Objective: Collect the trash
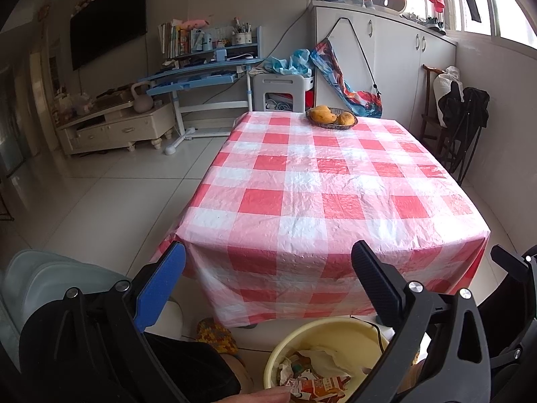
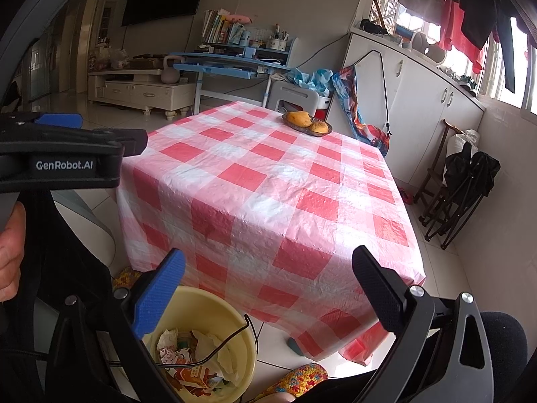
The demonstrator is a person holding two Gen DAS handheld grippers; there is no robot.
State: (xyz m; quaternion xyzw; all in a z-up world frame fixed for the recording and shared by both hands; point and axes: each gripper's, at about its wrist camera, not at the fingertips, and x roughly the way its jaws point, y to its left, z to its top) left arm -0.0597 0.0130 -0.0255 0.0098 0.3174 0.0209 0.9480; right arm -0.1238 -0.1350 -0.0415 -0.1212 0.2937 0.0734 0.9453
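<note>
A pale yellow bucket [image 1: 322, 327] stands on the floor at the table's near edge, below both grippers. It holds crumpled paper and an orange printed wrapper [image 1: 319, 384]. In the right wrist view the bucket [image 2: 204, 305] is at lower left, with the same trash [image 2: 194, 362] and a thin wire handle. My left gripper [image 1: 268, 268] is open with nothing between its fingers. My right gripper [image 2: 268, 268] is open too, above the table's near corner. The red-and-white checked table [image 1: 335, 181] fills the middle of both views.
A shallow basket of yellow fruit [image 1: 332, 117] sits at the table's far end. A hand [image 2: 10, 252] holds the left gripper's body. A crocheted slipper [image 2: 295, 379] lies by the bucket. Folded chairs [image 2: 463, 184] lean at the right wall; white cabinets and a blue desk [image 1: 201, 74] stand behind.
</note>
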